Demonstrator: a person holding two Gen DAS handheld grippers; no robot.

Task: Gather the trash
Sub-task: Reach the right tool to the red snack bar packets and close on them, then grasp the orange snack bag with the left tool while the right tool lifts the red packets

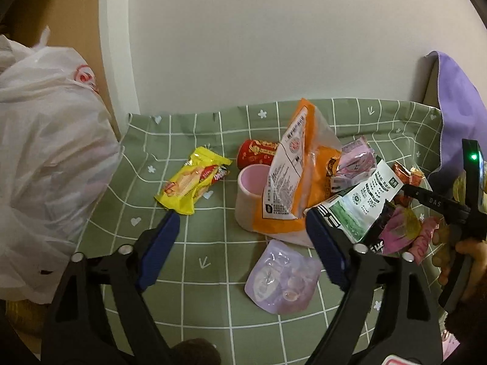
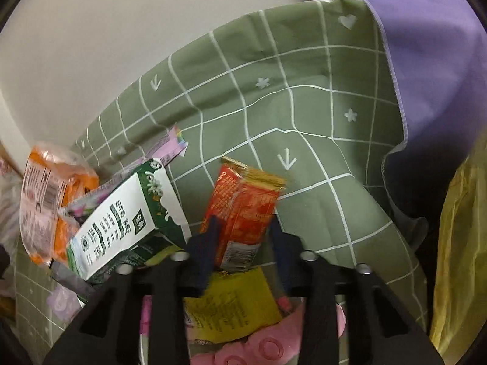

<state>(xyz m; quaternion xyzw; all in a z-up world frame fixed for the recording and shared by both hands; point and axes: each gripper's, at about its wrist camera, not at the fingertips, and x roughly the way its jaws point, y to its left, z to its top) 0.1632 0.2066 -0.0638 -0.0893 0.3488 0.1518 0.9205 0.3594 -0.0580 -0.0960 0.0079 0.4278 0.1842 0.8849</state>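
The right gripper (image 2: 242, 234) is clamped on a crinkled red-orange foil snack wrapper (image 2: 243, 206) with a gold, serrated top edge, held tilted above the green grid-patterned tablecloth (image 2: 304, 106) near its right edge. The left gripper (image 1: 243, 243) hangs wide open and empty over the cloth's front edge, beside a pale pink plastic cup (image 1: 248, 194)

Lighting is pretty dim and warm in both views, kind of yellowish indoor light with soft, weak shadows. Heavy fisheye bend: the grid lines on the green cloth (image 1: 194, 237) curve hard, and the corners go black. The left view is fairly sharp, while the right view has motion smear on the red wrapper (image 2: 243, 206). A tiny green LED (image 1: 473, 156) glares a bit.
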